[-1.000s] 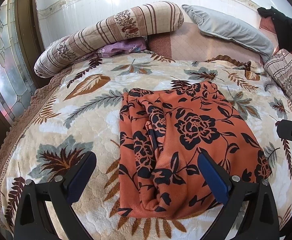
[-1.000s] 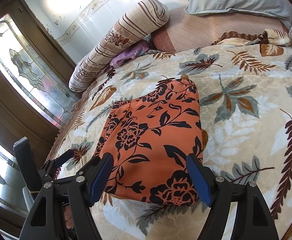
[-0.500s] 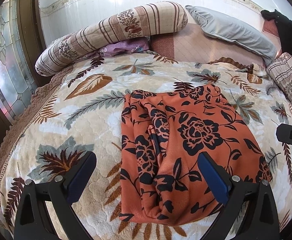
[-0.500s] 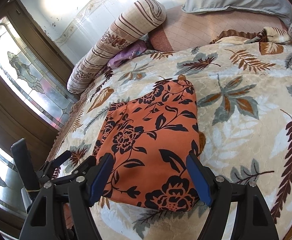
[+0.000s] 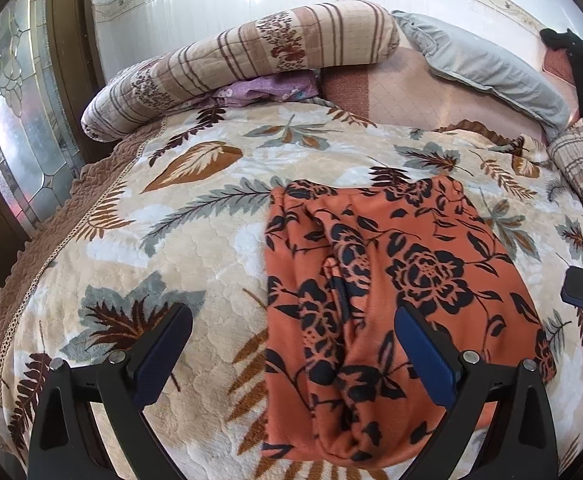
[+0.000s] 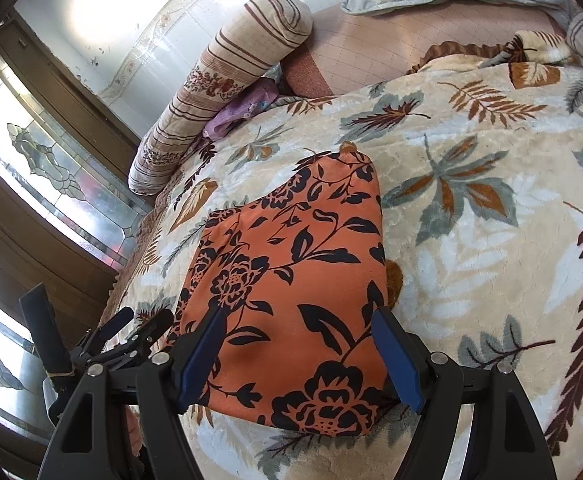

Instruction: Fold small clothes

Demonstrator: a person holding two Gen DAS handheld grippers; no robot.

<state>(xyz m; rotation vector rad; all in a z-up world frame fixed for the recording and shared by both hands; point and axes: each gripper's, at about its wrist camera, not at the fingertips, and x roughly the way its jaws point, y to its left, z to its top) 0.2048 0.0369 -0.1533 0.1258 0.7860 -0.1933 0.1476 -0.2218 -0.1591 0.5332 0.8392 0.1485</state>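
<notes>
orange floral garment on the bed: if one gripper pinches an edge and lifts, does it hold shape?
Probably not. The orange floral garment shows soft ridges and rounded folded edges, so it likely drapes and unfolds. It looks thin, probably light. Pushed, it may bunch on the plush blanket.

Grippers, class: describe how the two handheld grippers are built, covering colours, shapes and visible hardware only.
The left gripper and right gripper look alike: matte black angular frames with triangular cut-outs, round silver bolt heads at the joints, and two fingers faced with dark blue pads. In the right wrist view, a flat black strip on the left gripper's body has tan cord wound round its base. No sleeves or cables show.
</notes>
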